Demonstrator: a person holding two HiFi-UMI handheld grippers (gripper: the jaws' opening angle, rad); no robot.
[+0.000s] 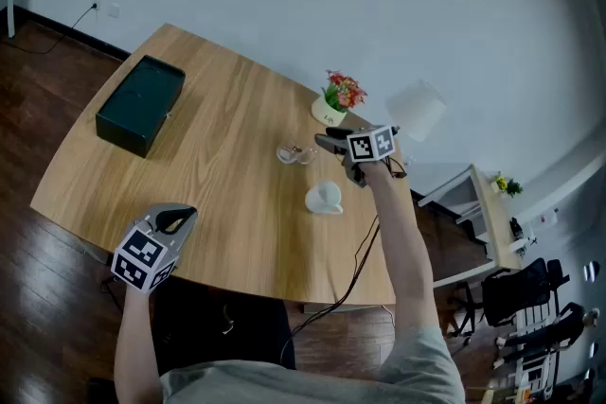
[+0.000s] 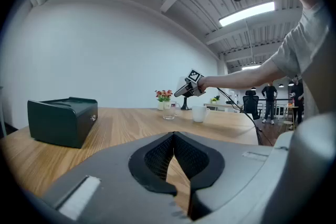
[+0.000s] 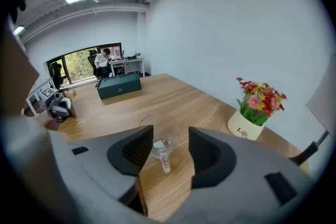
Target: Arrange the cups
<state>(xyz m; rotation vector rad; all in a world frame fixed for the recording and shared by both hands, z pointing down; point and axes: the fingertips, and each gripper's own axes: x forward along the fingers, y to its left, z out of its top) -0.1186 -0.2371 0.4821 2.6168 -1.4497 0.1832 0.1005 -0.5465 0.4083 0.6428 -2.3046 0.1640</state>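
Now, stage of work: we judge the right tool [image 3: 165, 152] to be lining up on the glass cup [image 3: 159, 136]; neither cup is off the worktop [image 1: 227, 232].
Right tool: jaws stand wide apart and pitch down at the worktop. The glass cup's handle points back into the gap, and neither pad is on it.
Left tool [image 2: 175, 157]: jaws together at the tips, nothing between them. It is held at the near edge, toward the near left corner, well apart from both cups.
Glass cup, place: upright near the far right corner, just inward of the flower pot [image 1: 333, 104].
White cup [image 1: 325, 198], place: upright beside the right edge, nearer us than the glass cup and apart from it.
Glass cup, handling: clear and thin-walled. We judge it light, rigid, smooth and breakable, so the pads may slip and a hard squeeze is unwise.
Glass cup, hold: the handle is what faces the gap, but it is slim and the cup could swing on it. We would favour one jaw inside the rim and one outside.
White cup, handling: it looks glazed and stiff, and we judge it the heavier of the two. Take it at the rim wall likewise.
Hazard: the flower pot stands near the glass cup, so a wide sweep could knock it.
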